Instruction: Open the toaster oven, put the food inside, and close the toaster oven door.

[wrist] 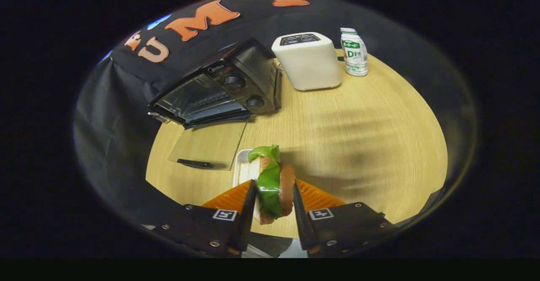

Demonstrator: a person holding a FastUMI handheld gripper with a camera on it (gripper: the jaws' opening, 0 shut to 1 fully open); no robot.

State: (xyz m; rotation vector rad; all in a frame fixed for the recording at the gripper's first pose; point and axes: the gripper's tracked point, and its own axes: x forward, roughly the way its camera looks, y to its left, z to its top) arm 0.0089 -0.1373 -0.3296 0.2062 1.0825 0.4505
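Sandwich [273, 184] sits clamped in my tool [274, 207]: both fingers press on it from either side, one against the white bread face, the other against the brown crust, with the green lettuce leaf bulging up between them. It is held on edge, lifted off the desk [358, 137], above a small white tray [242, 167] that lies just ahead of the fingers.

Beyond the tray, the toaster oven [219, 91] stands at the far left of the desk against the black cloth. Its glass door [209, 146] is already down, lying flat towards me with the dark handle bar nearest the tray, and the wire rack shows inside the open cavity. Opening looks done, so I judge the step in hand to be carrying the food in.

Next I need to move forward and to the left, passing over the lowered door without dragging the sandwich on the glass, and set it on the rack before letting go. The lettuce hangs loose and could slip or catch on the opening.

Further right, well apart from my path, stand a white pop-up toaster [308, 61] and a small white drink bottle [353, 52].
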